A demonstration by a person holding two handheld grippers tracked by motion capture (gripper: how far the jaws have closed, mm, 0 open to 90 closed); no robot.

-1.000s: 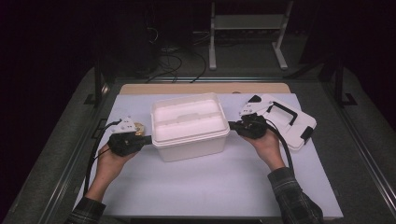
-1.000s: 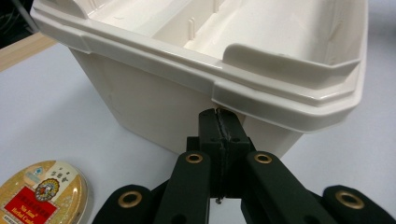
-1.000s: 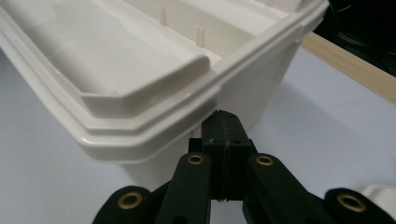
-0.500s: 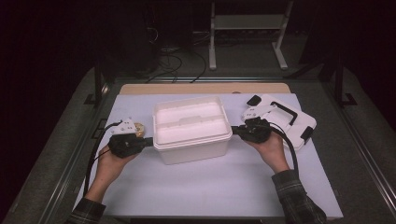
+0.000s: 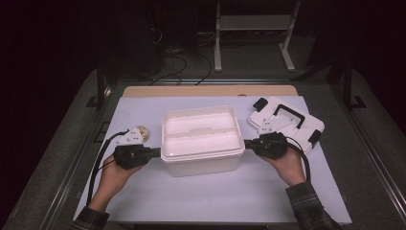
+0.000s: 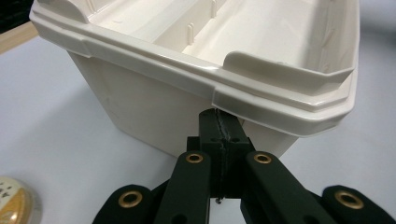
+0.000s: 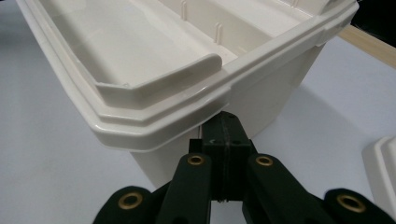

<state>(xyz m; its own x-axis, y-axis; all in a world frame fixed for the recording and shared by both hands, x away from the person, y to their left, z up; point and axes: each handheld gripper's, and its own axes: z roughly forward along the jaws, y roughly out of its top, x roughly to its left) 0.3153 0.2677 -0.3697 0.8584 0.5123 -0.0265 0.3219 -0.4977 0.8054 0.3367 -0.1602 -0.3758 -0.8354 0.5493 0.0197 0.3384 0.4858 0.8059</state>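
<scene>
Two tools, left tool [image 5: 154, 153] and right tool [image 5: 249, 143], jaws pressed together, tucked under rim at opposite ends of white bin [image 5: 201, 139] on worktop [image 5: 215, 201]; lid [image 5: 287, 122] beside

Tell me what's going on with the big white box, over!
Both grippers, left and right, shut, tucked under the box rim at opposite ends. Box open. Lid lies right, small round thing left; neither blocks.

High view: dim surroundings falling to black, with the white bench [image 5: 143, 201] lit from above and slightly soft; both tool views: bright, sharp close-ups with glare along the bin [image 6: 280, 98] rim and soft shadows beneath.
</scene>
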